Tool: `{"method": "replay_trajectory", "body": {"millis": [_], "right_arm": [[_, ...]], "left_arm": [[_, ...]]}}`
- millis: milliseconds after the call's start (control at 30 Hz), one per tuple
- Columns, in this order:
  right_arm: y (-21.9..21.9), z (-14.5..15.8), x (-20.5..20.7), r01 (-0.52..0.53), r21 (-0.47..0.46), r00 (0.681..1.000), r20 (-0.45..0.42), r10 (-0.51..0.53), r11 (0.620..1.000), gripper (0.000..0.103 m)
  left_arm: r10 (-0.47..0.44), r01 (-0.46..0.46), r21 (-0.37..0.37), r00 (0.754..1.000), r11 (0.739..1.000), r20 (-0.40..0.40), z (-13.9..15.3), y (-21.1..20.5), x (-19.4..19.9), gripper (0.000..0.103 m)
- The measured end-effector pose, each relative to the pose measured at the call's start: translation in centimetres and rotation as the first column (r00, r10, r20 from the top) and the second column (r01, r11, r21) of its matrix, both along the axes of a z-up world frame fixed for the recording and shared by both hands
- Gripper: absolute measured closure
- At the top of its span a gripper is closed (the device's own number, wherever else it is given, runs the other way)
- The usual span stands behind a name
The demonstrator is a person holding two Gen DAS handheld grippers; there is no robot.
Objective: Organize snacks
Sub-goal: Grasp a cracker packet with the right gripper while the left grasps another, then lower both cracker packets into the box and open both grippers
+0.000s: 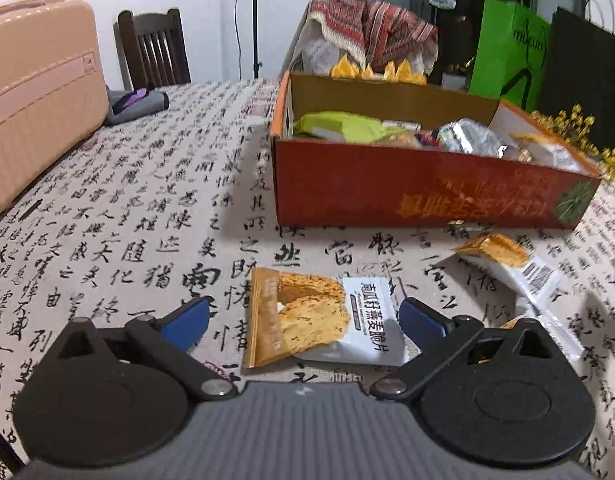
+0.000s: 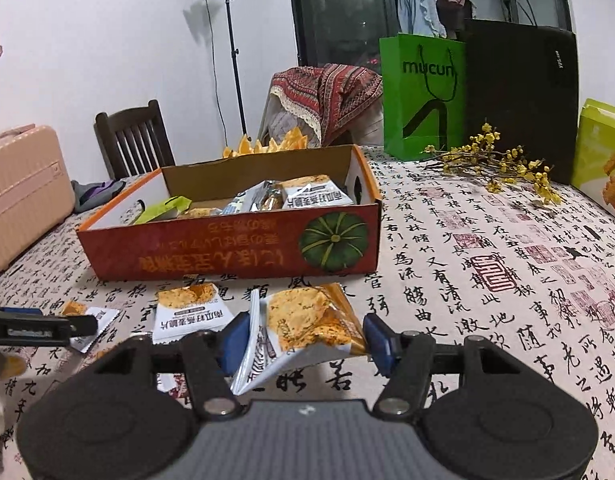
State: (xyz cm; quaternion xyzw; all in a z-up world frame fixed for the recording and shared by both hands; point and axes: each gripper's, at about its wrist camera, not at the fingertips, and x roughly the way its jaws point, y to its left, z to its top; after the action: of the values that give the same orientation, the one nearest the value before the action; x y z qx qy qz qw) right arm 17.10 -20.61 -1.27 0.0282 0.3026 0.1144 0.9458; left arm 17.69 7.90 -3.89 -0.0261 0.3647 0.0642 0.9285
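Observation:
My right gripper [image 2: 306,340] is shut on a white-and-orange snack packet [image 2: 307,316], which buckles between the blue pads just above the tablecloth. Behind it stands the open red snack box [image 2: 227,256], holding several packets. Two more packets [image 2: 187,310] [image 2: 93,320] lie on the cloth to the left. My left gripper [image 1: 304,320] is open, low over the table, with a flat packet [image 1: 319,320] lying between its fingers; the pads do not touch it. Another packet [image 1: 503,256] lies to its right, in front of the red box [image 1: 427,188].
A pink suitcase [image 1: 35,100] stands at the table's left side, with a dark chair [image 1: 153,48] behind. A green bag [image 2: 423,96], a black bag [image 2: 523,96] and yellow flower sprigs [image 2: 495,164] sit at the back right. A yellow-green carton [image 2: 603,152] is at the far right.

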Motion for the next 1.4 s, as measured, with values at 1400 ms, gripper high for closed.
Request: {"method": "replay_trajectory", "body": {"millis": [1400], "right_arm": [[0.7,2.0,0.3,0.003,0.012,0.998,0.066,-0.004,1.0,0.042]], "left_arm": [[-0.026,0.038,-0.041,0.964,0.998,0.263,7.4,-1.4,-1.4,0.038]]}}
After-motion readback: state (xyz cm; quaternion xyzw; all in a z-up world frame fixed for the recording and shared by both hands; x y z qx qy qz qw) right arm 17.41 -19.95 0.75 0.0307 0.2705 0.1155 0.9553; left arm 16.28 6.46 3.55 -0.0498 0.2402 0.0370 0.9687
